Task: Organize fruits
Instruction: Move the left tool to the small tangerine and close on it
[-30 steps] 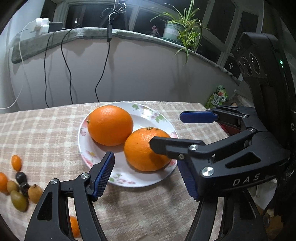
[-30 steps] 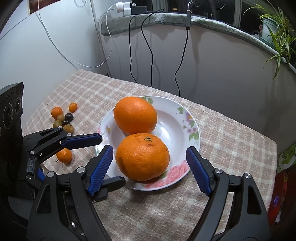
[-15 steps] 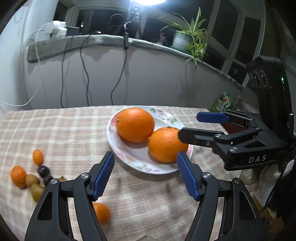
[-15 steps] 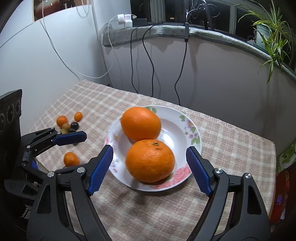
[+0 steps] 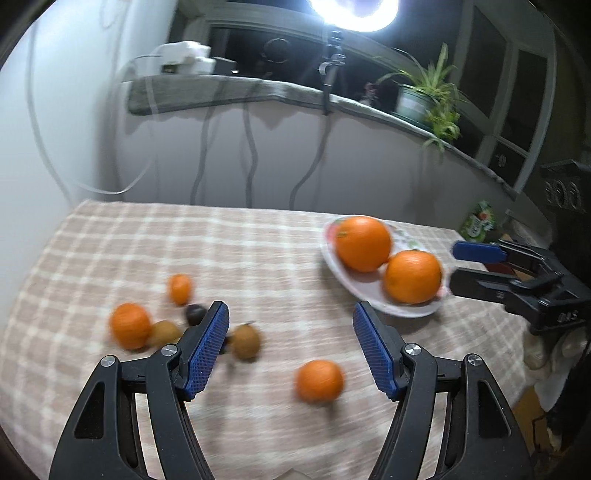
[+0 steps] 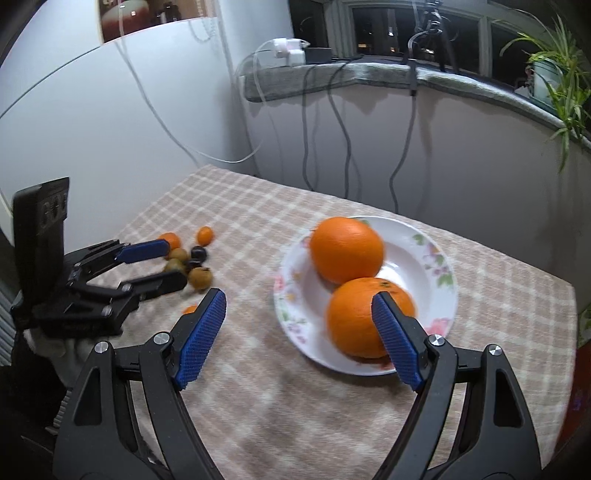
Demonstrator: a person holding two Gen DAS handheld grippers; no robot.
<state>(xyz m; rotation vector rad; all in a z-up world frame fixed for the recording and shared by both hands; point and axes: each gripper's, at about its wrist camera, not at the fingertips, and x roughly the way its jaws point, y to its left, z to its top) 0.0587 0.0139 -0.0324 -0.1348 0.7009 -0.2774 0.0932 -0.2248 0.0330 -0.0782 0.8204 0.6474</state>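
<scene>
Two large oranges (image 6: 346, 249) (image 6: 364, 317) lie in a white flowered plate (image 6: 437, 275) on the checked cloth; they also show in the left wrist view (image 5: 364, 243) (image 5: 413, 277). To the left lies a cluster of small fruits (image 5: 162, 321): small oranges, brownish ones and a dark one. One small orange (image 5: 319, 380) lies apart, between my left gripper's (image 5: 290, 345) open fingers. My right gripper (image 6: 299, 332) is open and empty above the cloth beside the plate, its right finger (image 6: 395, 339) in front of the nearer orange.
The checked table (image 5: 258, 243) stands against a white wall with hanging cables (image 6: 332, 122). A ledge holds a potted plant (image 5: 424, 99) and a bright lamp (image 5: 354, 14). A green packet (image 5: 480, 221) lies beyond the table's right edge.
My left gripper has swung left, away from the plate, to the small fruits. My right gripper has pulled back and left from around the nearer orange. Both stay open.
</scene>
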